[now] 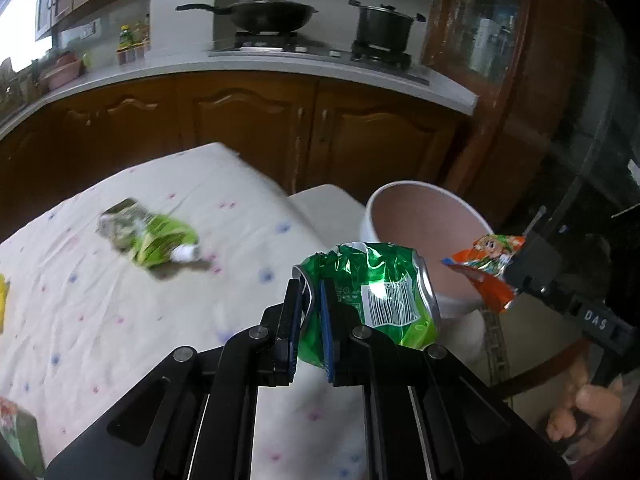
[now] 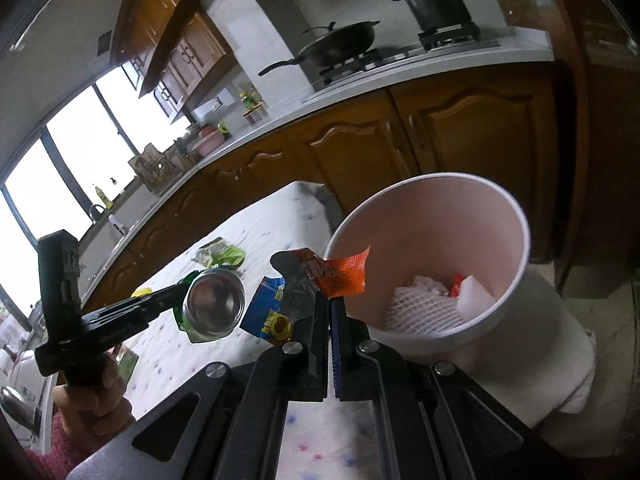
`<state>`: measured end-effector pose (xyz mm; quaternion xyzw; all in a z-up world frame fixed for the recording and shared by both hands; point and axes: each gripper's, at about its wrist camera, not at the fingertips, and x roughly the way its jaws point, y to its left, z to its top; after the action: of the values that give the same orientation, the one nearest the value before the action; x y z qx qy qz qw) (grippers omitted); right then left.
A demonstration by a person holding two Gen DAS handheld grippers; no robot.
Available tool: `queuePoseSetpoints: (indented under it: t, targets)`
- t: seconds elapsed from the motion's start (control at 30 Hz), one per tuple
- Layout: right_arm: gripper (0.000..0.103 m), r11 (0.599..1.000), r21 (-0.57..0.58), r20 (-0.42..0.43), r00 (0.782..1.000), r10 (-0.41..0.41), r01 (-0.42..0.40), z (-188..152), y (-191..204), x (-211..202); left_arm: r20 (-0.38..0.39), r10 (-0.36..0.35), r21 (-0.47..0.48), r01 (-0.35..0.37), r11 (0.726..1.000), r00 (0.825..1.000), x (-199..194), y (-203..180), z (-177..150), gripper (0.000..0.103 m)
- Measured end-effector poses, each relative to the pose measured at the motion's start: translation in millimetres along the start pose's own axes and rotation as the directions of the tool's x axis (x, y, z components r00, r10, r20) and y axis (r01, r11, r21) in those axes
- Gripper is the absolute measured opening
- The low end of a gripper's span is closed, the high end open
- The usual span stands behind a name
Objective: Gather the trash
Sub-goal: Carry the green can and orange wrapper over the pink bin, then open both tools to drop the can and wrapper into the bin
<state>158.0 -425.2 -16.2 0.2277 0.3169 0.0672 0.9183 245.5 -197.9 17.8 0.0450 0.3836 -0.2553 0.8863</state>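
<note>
My left hand-held gripper (image 1: 310, 320) is clamped on the crushed green can (image 1: 372, 300), gripping the folded wall near its rim. I judge the can light, stiff at the creases and slick, with sharp torn edges; the flattened fold is the surest hold. My right hand-held gripper (image 2: 329, 308) pinches an orange snack wrapper (image 2: 344, 276) by one corner; it looks featherweight, limp and slippery. The white waste bin (image 2: 516, 216) stands just ahead and right of both. A green wrapper (image 1: 150, 236) lies on the tabletop (image 1: 80, 320), well left of the left fingers.
</note>
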Motion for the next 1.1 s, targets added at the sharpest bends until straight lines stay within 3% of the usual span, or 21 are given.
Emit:
queuePoseSetpoints:
  t: [0.53, 1.1]
  targets:
    - [0.001, 0.998, 0.041, 0.032, 0.998, -0.056, 0.055, 24.4, -41.0, -5.2, -0.008, -0.049, 0.076, 0.049, 0.996, 0.999, 40.3, -59.8, 40.9, 0.008]
    - [0.004, 0.995, 0.073, -0.007, 0.997, -0.073, 0.074, 39.9, -73.9, 18.3, -0.075, -0.040, 0.120, 0.049, 0.992, 0.996, 86.8, -88.5, 49.2, 0.008]
